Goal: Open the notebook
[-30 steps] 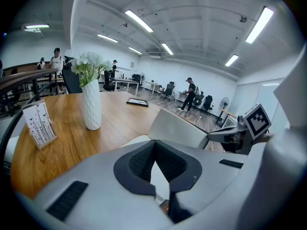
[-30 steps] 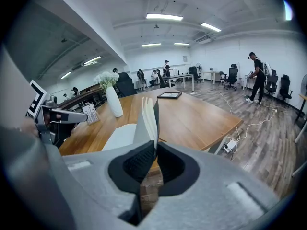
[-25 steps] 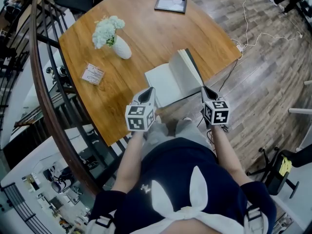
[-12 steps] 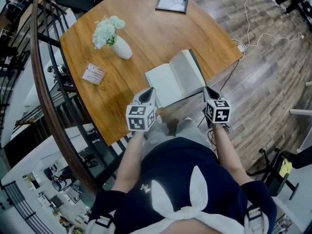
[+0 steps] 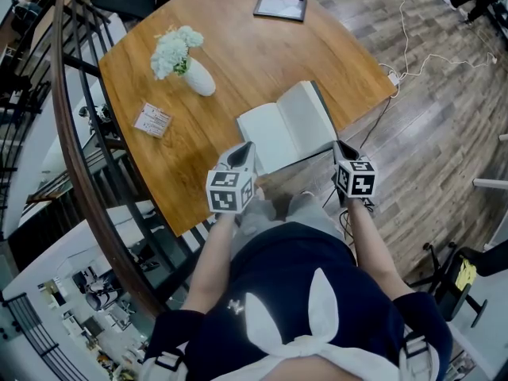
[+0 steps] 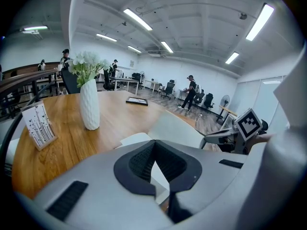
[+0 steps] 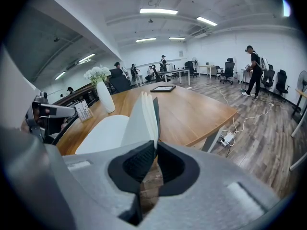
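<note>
The notebook (image 5: 286,133) lies on the wooden counter (image 5: 238,46), close to its near edge and right in front of the person. It is spread open with blank white pages up. The left half lies flat, while the right half, with its dark cover, is still raised at a slant. The right tongs (image 7: 154,145) are closed on the near corner of that raised half, seemingly to guide it down rather than let it drop. The left tongs (image 6: 154,143) are also closed, with nothing visibly between them. Their tips sit at the near left corner of the flat page, probably to keep the book from sliding or closing again. The opening looks almost finished. Farther back on the counter stand a white vase of pale flowers (image 5: 194,74), a small card stand (image 5: 151,121) and a dark flat tablet (image 5: 279,6).
</note>
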A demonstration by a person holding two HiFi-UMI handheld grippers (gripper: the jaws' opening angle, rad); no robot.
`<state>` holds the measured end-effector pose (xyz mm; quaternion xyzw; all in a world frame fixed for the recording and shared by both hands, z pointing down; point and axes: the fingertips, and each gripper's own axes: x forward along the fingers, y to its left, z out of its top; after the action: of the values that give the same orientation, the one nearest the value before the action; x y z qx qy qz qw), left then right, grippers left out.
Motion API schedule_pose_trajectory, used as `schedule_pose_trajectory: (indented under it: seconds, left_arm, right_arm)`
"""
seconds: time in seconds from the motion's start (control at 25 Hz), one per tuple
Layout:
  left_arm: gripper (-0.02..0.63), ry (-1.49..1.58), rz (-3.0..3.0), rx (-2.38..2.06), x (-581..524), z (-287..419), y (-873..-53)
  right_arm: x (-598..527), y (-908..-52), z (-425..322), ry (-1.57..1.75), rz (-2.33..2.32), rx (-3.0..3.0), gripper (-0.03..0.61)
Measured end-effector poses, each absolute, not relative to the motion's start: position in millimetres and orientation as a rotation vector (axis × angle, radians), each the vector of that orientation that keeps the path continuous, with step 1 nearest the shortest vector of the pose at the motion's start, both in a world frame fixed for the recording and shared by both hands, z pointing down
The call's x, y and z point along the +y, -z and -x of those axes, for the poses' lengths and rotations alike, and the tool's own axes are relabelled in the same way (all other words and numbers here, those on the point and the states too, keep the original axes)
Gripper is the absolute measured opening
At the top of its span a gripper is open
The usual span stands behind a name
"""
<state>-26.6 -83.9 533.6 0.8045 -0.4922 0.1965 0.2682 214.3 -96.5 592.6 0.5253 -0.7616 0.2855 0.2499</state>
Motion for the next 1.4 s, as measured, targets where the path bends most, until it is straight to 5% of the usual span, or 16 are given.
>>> schedule_pose_trajectory:
  seconds: [1.4]
  left_arm:
    - [0.017, -0.539, -2.134, -1.346, -81, 25, -538]
  right_arm:
    - [-105, -637, -239, -0.874, -1.426, -1.981, 0.026]
